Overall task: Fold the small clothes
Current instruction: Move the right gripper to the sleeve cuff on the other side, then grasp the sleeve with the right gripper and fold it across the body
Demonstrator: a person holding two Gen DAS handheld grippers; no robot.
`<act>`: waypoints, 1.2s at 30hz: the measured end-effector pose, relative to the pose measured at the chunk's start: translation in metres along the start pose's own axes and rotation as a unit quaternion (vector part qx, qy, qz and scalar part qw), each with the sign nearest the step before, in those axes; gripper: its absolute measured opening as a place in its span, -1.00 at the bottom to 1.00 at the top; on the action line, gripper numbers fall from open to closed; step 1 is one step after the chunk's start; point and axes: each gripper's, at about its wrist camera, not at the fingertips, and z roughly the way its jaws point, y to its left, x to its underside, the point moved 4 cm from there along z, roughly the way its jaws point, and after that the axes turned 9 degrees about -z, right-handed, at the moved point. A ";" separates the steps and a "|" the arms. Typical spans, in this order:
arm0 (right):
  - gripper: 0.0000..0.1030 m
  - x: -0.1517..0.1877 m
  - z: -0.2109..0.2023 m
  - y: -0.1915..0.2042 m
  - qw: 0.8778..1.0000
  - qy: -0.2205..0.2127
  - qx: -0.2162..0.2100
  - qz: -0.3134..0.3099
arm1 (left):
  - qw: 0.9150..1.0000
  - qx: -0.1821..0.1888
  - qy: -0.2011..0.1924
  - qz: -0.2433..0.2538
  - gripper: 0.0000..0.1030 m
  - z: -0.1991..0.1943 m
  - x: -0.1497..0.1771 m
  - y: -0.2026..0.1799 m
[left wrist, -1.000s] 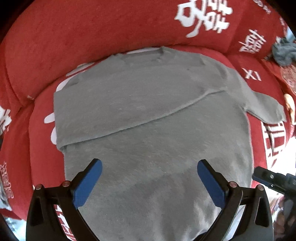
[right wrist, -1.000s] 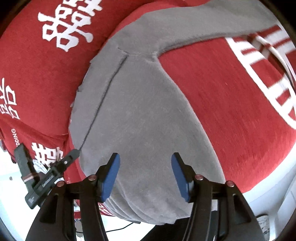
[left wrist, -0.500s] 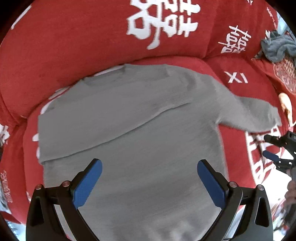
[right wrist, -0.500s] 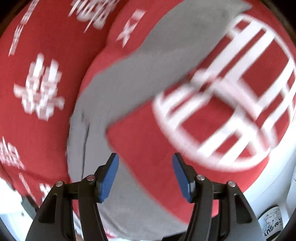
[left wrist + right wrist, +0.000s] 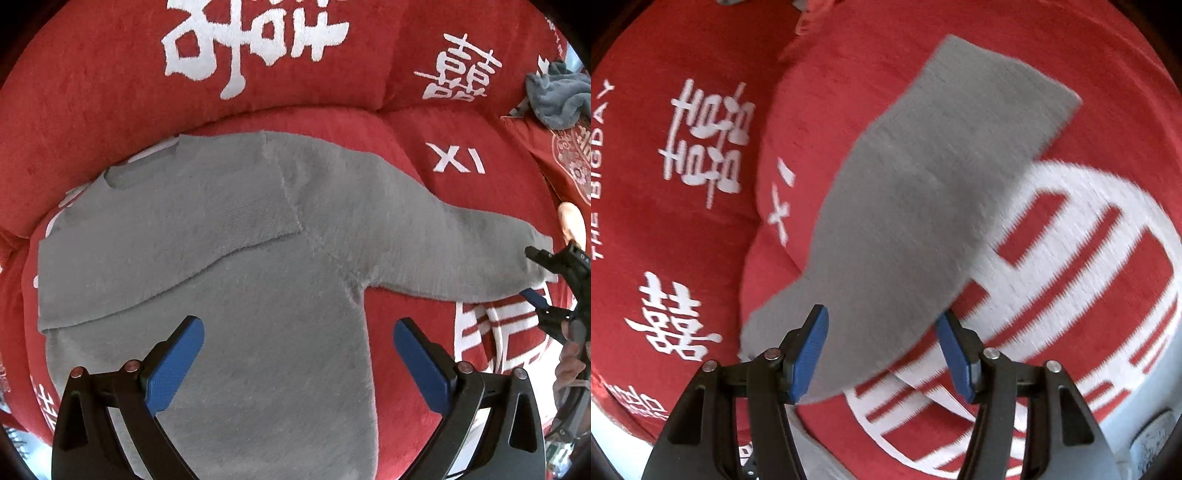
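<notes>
A red sofa cover (image 5: 92, 110) printed with white characters fills the background of both views, over the backrest and the seat cushions. On the seat lies a grey sweater (image 5: 258, 295), spread flat directly ahead of and beneath the left gripper (image 5: 297, 363). One sleeve (image 5: 147, 251) of the sweater is folded across the chest, ahead and to the left of that gripper's fingers; the other sleeve (image 5: 443, 254) extends outward to the gripper's right, its cuff reaching the right gripper (image 5: 537, 277) at the frame edge. In the right wrist view this outstretched sleeve (image 5: 923, 206) runs forward from between the fingers of the right gripper (image 5: 882, 352) to a squared cuff far ahead, lying over a large white circular emblem (image 5: 1089, 258) on the cushion.

The left gripper's blue-padded fingers stand wide apart above the sweater's lower body, holding nothing. The right gripper's fingers are likewise parted, with the sleeve lying in the gap between them; contact with the pads cannot be told. A crumpled blue-grey cloth (image 5: 557, 96) rests on the sofa far ahead and to the right of the left gripper.
</notes>
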 end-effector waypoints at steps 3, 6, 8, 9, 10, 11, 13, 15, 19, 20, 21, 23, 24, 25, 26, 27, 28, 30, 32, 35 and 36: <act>0.24 -0.012 0.003 0.003 1.000 -0.006 -0.016 0.005 | 1.000 0.014 0.003 -0.007 1.00 0.000 -0.005 -0.003; 0.23 -0.018 0.005 0.007 0.999 -0.010 -0.033 0.012 | 0.999 0.022 0.025 -0.022 1.00 0.006 -0.007 0.000; -0.17 -0.019 0.008 0.010 0.999 -0.005 -0.047 0.016 | 0.999 0.014 0.040 -0.028 1.00 0.012 -0.007 0.004; -0.64 -0.019 0.009 0.012 0.998 0.000 -0.053 0.016 | 0.999 0.008 0.042 -0.031 1.00 0.013 -0.007 0.007; -0.81 -0.020 0.010 0.015 0.998 0.002 -0.058 0.015 | 0.999 0.006 0.040 -0.035 1.00 0.014 -0.006 0.011; -0.81 -0.020 0.009 0.019 0.998 -0.001 -0.061 0.010 | 0.998 0.007 0.038 -0.041 1.00 0.014 -0.006 0.017; -0.83 -0.022 0.006 0.030 0.998 -0.009 -0.067 -0.004 | 0.998 0.008 0.033 -0.050 1.00 0.013 -0.006 0.029; -0.83 -0.025 0.003 0.047 0.997 -0.017 -0.073 -0.022 | 0.997 0.012 0.033 -0.063 1.00 0.014 -0.008 0.045; -0.83 -0.023 0.002 0.115 0.990 -0.025 -0.085 -0.110 | 0.996 0.017 0.044 -0.081 1.00 0.017 -0.012 0.083; -0.83 -0.019 0.003 0.132 0.987 -0.025 -0.091 -0.131 | 0.995 0.017 0.042 -0.083 1.00 0.016 -0.014 0.093; -0.83 -0.014 0.004 0.153 0.983 -0.024 -0.097 -0.157 | 0.995 0.017 0.041 -0.084 1.00 0.015 -0.015 0.103; -0.83 0.005 0.012 0.205 0.969 -0.019 -0.115 -0.217 | 0.996 0.015 0.034 -0.086 1.00 0.011 -0.018 0.125; -0.83 0.017 0.017 0.228 0.961 -0.013 -0.123 -0.246 | 0.996 0.014 0.028 -0.086 1.00 0.008 -0.019 0.136; -0.83 0.034 0.025 0.254 0.952 -0.005 -0.130 -0.279 | 0.996 0.008 0.020 -0.087 1.00 0.004 -0.020 0.151; -0.83 0.055 0.035 0.279 0.940 0.007 -0.134 -0.315 | 0.996 0.003 0.016 -0.088 1.00 0.002 -0.020 0.163; -0.83 0.073 0.045 0.297 0.930 0.017 -0.135 -0.342 | 0.996 -0.002 0.013 -0.091 1.00 0.000 -0.020 0.176; -0.83 0.096 0.058 0.317 0.917 0.031 -0.133 -0.375 | 0.995 -0.008 0.011 -0.096 1.00 -0.001 -0.019 0.192; -0.83 0.145 0.087 0.347 0.889 0.061 -0.119 -0.437 | 0.994 -0.016 0.011 -0.110 1.00 -0.002 -0.016 0.222; -0.83 0.193 0.122 0.363 0.865 0.096 -0.100 -0.483 | 0.991 -0.026 0.012 -0.129 1.00 -0.001 -0.012 0.254; -0.83 0.247 0.176 0.364 0.844 0.156 -0.061 -0.510 | 0.987 -0.033 0.014 -0.156 1.00 0.002 -0.003 0.289; -0.83 0.259 0.191 0.360 0.840 0.172 -0.040 -0.513 | 0.986 -0.034 0.016 -0.163 1.00 0.003 0.001 0.299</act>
